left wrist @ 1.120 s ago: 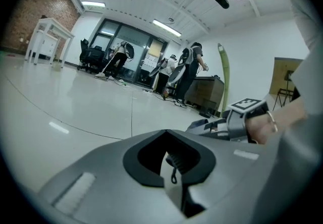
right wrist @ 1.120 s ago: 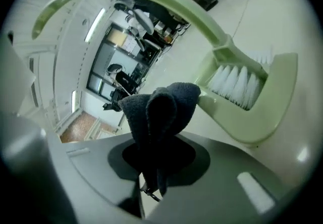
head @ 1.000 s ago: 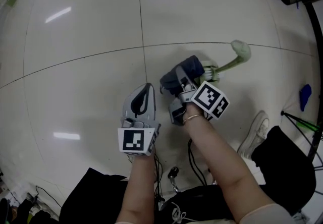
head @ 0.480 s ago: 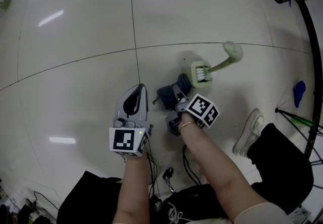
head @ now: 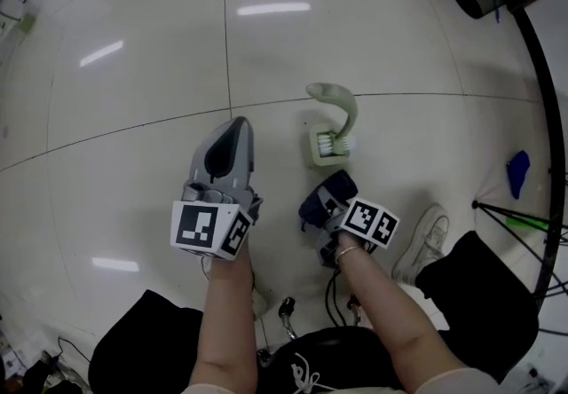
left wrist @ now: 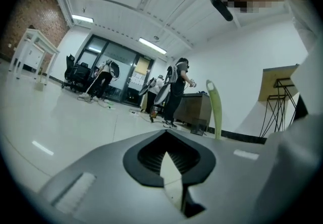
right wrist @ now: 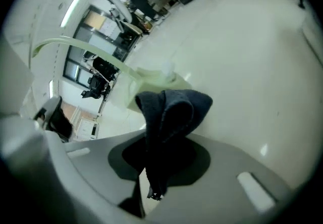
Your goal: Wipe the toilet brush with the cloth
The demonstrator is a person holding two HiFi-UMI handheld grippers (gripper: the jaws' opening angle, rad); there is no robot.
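The pale green toilet brush (head: 337,108) stands with its bristles down in its square holder (head: 328,145) on the tiled floor, its curved handle rising above. My right gripper (head: 327,199) is shut on a dark blue cloth (head: 321,202), just short of the holder and apart from it. In the right gripper view the cloth (right wrist: 171,112) sticks up out of the right gripper (right wrist: 151,167), with the holder (right wrist: 151,84) and handle (right wrist: 75,46) behind. My left gripper (head: 235,128) is shut and holds nothing, left of the brush. The left gripper view has the handle (left wrist: 216,109) beyond the left gripper (left wrist: 167,156).
A white shoe (head: 424,237) rests on the floor right of my right arm. Black stand legs (head: 524,224) and a small blue object (head: 516,172) are at the right edge. Cables (head: 288,312) lie near my legs. People (left wrist: 174,87) stand far off across the room.
The brush, tilted with its handle to the right before, now stands in its holder. My right gripper has drawn back from it with the cloth. My left gripper has shifted forward.
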